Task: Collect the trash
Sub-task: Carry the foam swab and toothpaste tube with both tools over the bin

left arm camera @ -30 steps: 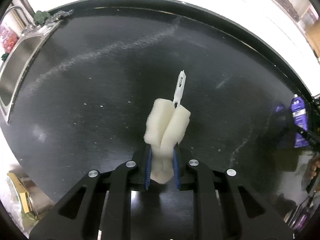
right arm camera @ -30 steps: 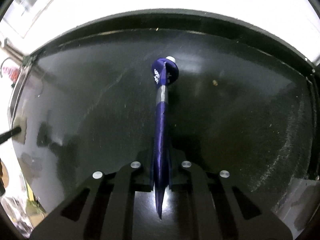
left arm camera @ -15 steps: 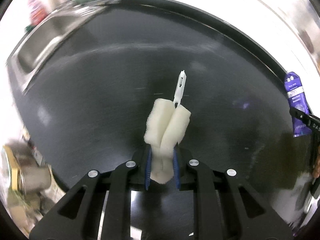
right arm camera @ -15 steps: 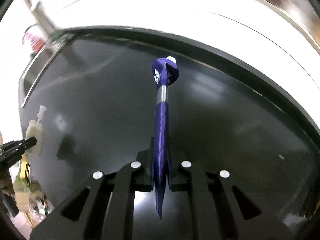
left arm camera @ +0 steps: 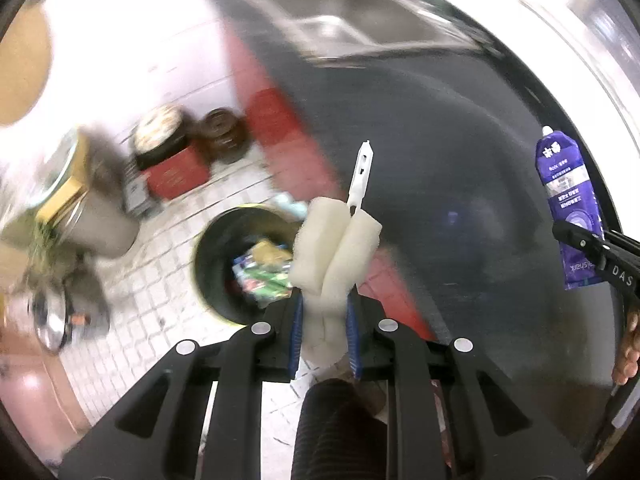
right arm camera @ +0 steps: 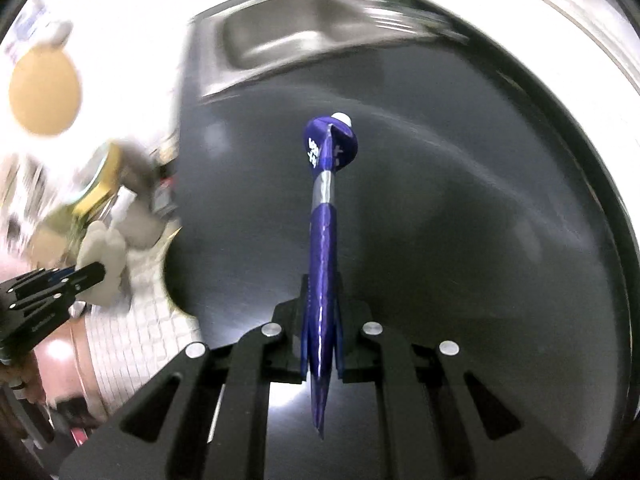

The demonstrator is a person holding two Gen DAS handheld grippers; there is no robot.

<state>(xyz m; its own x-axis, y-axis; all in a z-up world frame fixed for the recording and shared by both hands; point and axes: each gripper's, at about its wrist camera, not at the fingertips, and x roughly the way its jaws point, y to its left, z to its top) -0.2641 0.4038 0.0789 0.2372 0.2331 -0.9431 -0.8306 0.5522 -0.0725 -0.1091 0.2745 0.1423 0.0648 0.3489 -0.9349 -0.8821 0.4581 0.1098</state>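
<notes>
My left gripper is shut on a white sponge brush with a white plastic handle tip. It hangs past the counter's left edge, above a black trash bin on the floor that holds colourful wrappers. My right gripper is shut on a flat blue pouch with a white cap, held over the dark counter. The pouch also shows in the left wrist view, and the sponge brush in the right wrist view.
A steel sink is set into the far end of the counter. On the white tiled floor stand a red box, brown discs and a blurred grey container.
Both grippers have swung left with their loads. The left one now hangs beyond the counter edge over the trash bin; the sink and floor have come into view.
</notes>
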